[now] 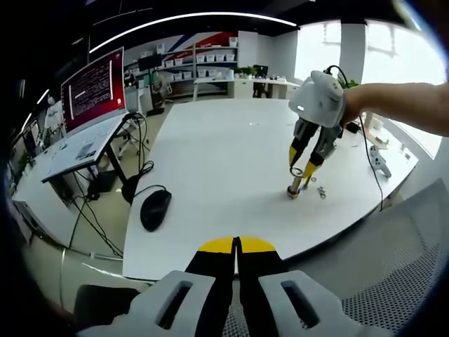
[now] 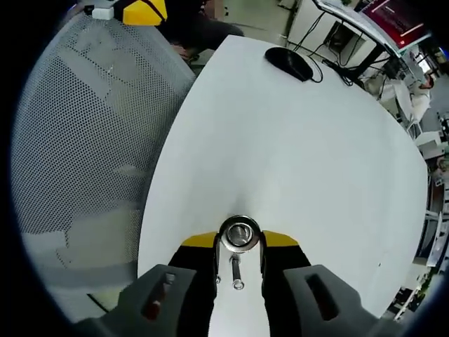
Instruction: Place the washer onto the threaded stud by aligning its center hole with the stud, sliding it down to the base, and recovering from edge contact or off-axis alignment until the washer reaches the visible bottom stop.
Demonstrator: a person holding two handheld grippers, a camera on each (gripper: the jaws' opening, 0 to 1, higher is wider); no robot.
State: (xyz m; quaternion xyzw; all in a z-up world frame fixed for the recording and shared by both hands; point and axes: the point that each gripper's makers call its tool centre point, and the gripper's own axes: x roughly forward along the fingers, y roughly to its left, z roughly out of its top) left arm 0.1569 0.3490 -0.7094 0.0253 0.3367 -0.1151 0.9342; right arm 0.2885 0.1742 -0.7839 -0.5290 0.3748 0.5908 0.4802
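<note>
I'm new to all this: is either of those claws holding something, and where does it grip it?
The right gripper holds a metal washer by its outer rim, above the stud. The left gripper is closed, holding nothing.

stud (image 2: 236,270) base hidden under washer (image 2: 239,234)

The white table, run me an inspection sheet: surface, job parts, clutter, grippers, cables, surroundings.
Surface: large white table, mostly bare.
Job's things: round silver metal washer held above the upright threaded metal stud; not yet at the base.
Clutter: black computer mouse near the table edge; small metal parts beside the stud; white handheld controller at the far side.
Grippers: right gripper with its fingers shut on the washer; left gripper fingers together, holding nothing, away from the stud.
Cables: black mouse cable; black cable trailing from the right gripper.
Surroundings: grey mesh chair back; red-lit monitor on a side desk; shelves behind.
</note>
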